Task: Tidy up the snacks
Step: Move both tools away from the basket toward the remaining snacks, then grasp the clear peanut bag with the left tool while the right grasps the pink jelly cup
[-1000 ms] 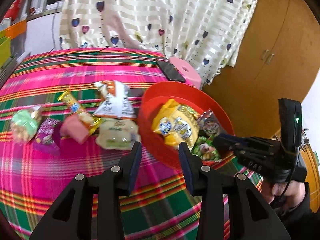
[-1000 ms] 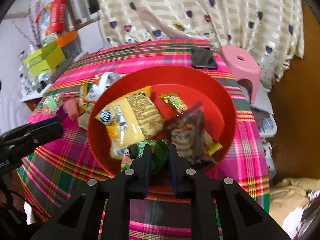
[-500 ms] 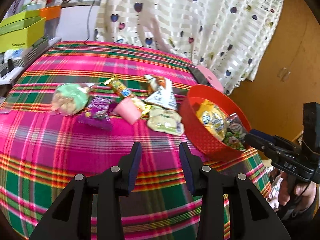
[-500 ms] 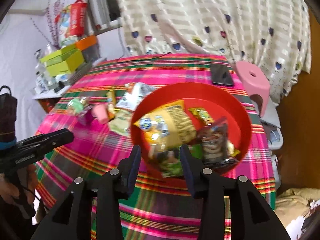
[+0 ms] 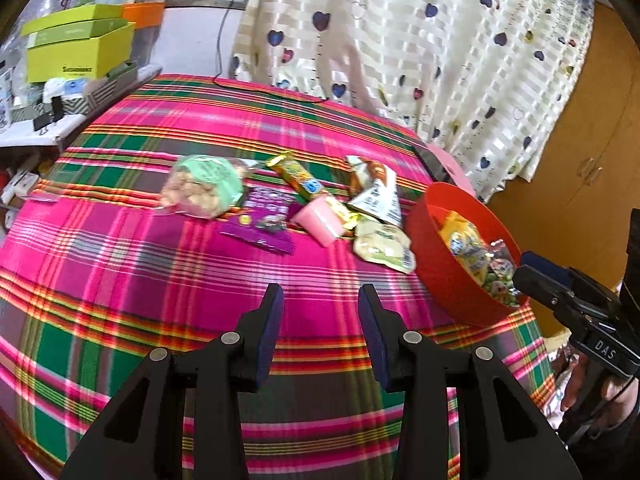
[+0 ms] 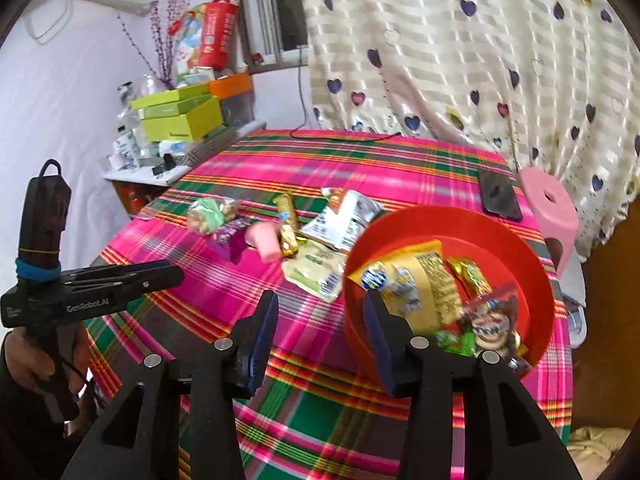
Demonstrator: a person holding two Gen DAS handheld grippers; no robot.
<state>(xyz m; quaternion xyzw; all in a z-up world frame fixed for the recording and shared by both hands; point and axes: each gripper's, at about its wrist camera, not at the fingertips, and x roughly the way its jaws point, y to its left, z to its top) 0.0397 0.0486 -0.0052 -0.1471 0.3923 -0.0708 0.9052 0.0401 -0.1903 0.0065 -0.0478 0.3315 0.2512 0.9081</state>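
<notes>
A red bowl (image 6: 532, 268) (image 5: 434, 260) holds a yellow chip bag (image 6: 420, 284), a green packet and a dark packet. Loose snacks lie in a row on the plaid cloth: a green-white puff bag (image 5: 200, 186), a purple packet (image 5: 264, 224), a pink cup (image 5: 318, 220), a gold bar (image 5: 304, 182), a white bag (image 5: 378, 200) and a pale pouch (image 5: 384, 246). My left gripper (image 5: 320, 320) is open and empty, above the cloth in front of the snacks. My right gripper (image 6: 320, 328) is open and empty, just before the bowl's near left rim.
A black phone (image 6: 500, 196) lies at the table's far right edge beside a pink stool (image 6: 548, 204). Green boxes (image 6: 180, 116) and clutter fill a side shelf at the left. A heart-print curtain hangs behind. A wooden cabinet (image 5: 580, 152) stands to the right.
My right gripper has opened, let go of a packet into the bowl, and pulled back and up. My left gripper has swung left and back, bringing the loose snacks to centre view.
</notes>
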